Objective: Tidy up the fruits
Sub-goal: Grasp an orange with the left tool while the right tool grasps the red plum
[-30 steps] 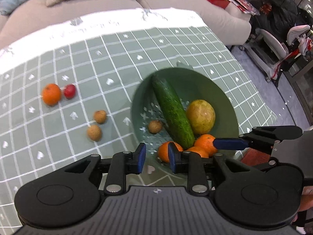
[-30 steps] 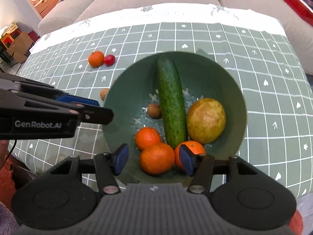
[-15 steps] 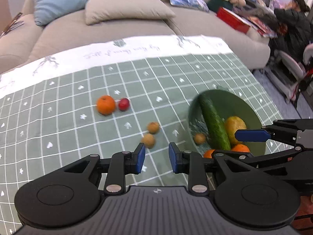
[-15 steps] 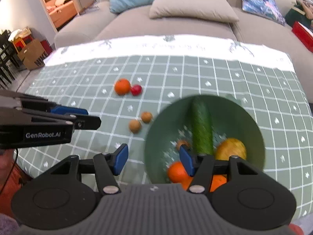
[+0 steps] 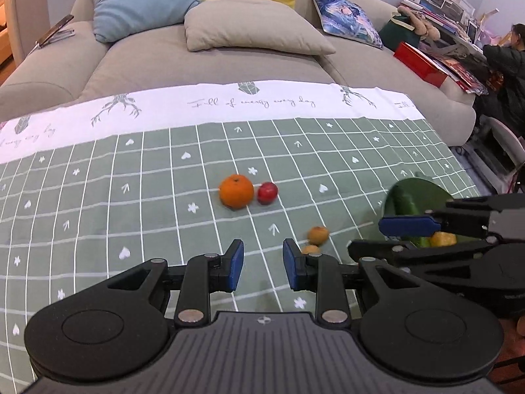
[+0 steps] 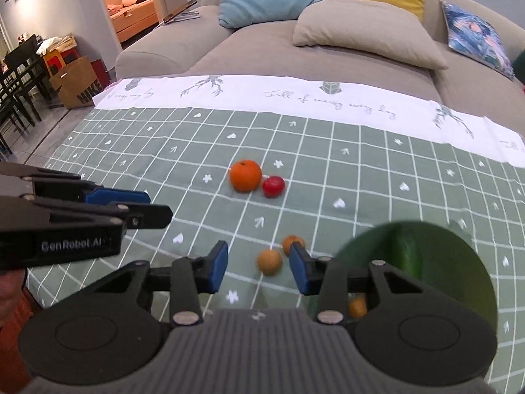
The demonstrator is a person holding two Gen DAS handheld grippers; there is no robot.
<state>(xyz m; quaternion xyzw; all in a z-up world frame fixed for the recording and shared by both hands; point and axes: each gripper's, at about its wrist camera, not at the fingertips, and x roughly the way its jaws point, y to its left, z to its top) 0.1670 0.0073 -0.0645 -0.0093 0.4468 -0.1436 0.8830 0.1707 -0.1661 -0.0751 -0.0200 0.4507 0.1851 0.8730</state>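
Right wrist: green bowl (image 6: 459, 246) holds cucumber (image 6: 407, 254), orange (image 6: 357, 307); both grippers apart, empty.

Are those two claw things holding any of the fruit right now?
No. The left gripper and the right gripper are both open with nothing between their fingers; the orange and other loose fruit lie on the tablecloth.

We're looking at two matching claws here: the left claw (image 5: 261, 269) and right claw (image 6: 259, 267) are both matte black plastic with blue rubbery pads (image 5: 236, 267) on the fingers, silver screw heads at the pivots, round discs either side, and a ribbed grey body. White "GenRobot.AI" lettering (image 6: 73, 245) runs along the side.
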